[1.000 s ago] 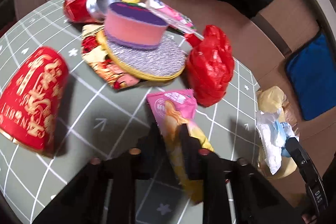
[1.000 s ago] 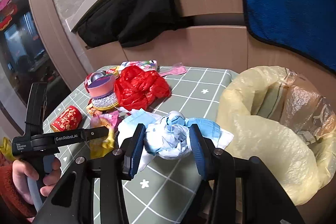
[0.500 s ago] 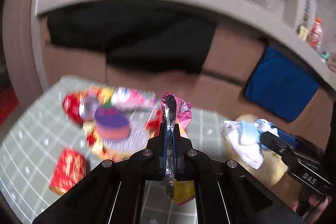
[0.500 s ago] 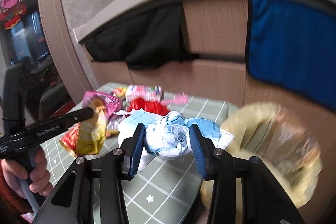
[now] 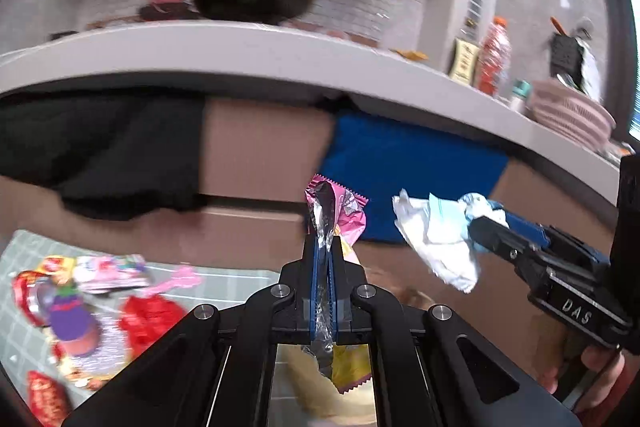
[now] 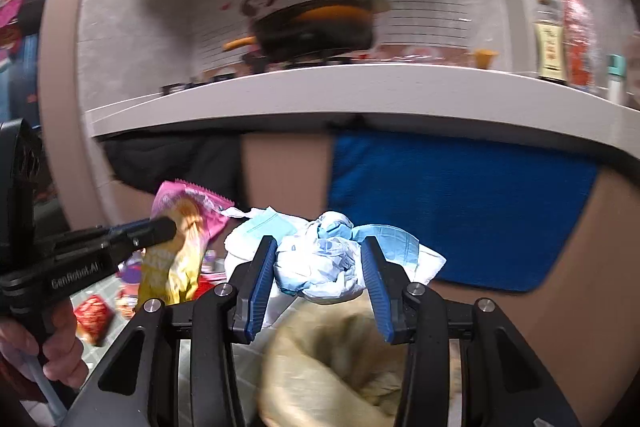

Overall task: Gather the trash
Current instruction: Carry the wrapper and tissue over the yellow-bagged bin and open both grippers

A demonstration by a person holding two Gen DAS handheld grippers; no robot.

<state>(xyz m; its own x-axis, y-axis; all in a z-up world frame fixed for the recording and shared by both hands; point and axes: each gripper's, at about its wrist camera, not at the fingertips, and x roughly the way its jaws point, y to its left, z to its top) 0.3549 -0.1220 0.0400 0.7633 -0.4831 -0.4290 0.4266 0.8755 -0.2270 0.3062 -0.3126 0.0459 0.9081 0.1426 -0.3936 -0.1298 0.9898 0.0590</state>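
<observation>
Both grippers have risen off the bench since a second ago, left gripper [image 5: 325, 247] pinching the pink wrapper [image 5: 344, 215] (lower half hidden), right gripper [image 6: 320, 259] clamping crumpled tissue [image 6: 320, 259] at 12 o'clock above the blurred yellow bag [image 6: 332, 359].

wrappers [image 5: 344, 211]: 1 held | tissue wads [image 6: 320, 259]: 1 | bags [image 6: 320, 367]: 1 (blurred)

Right gripper [image 5: 478, 227] body: read "DAS" in white letters.
Left gripper [image 6: 170, 227] body: read "GenRobot.AI" in white letters.
Wall poster: characters too blurred.
</observation>
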